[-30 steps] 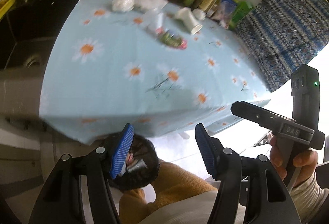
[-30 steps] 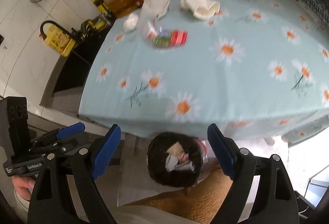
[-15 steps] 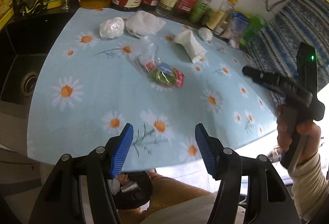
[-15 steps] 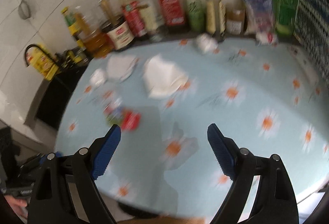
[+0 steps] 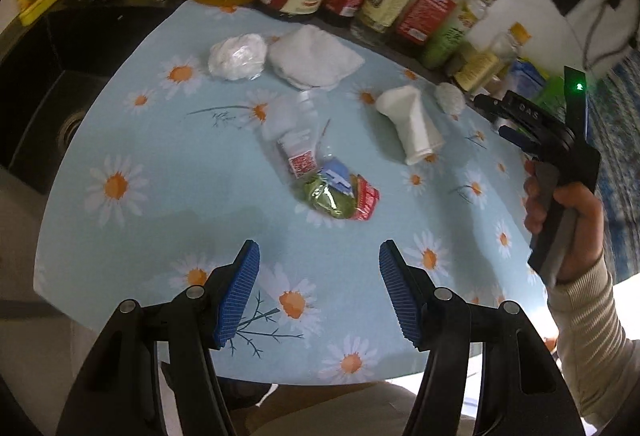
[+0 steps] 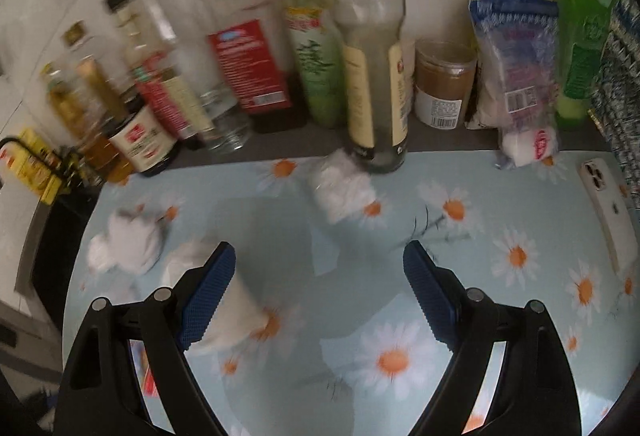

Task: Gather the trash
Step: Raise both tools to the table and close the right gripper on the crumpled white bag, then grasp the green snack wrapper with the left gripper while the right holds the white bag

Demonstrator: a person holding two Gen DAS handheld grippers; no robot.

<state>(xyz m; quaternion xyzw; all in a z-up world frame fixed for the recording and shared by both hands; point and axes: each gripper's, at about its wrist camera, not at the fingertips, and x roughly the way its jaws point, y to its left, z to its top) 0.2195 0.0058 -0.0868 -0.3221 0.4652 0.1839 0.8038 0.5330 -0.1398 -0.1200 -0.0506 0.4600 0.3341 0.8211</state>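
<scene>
Trash lies on the daisy tablecloth. A clear bag of coloured wrappers sits in the middle, just beyond my left gripper, which is open and empty above the cloth. Further back are a crumpled tissue ball, a folded white napkin, a white paper cup on its side and a small tissue wad. My right gripper is open and empty. The small wad lies ahead of it, and the cup is beside its left finger.
A row of sauce and oil bottles lines the back edge, with a jar and food packets to the right. A white phone lies at the cloth's right edge. A dark sink adjoins on the left.
Both grippers moved from over the black bin below the table's edge forward over the table. The bin dropped out of view. The right gripper travelled further, towards the bottles.
</scene>
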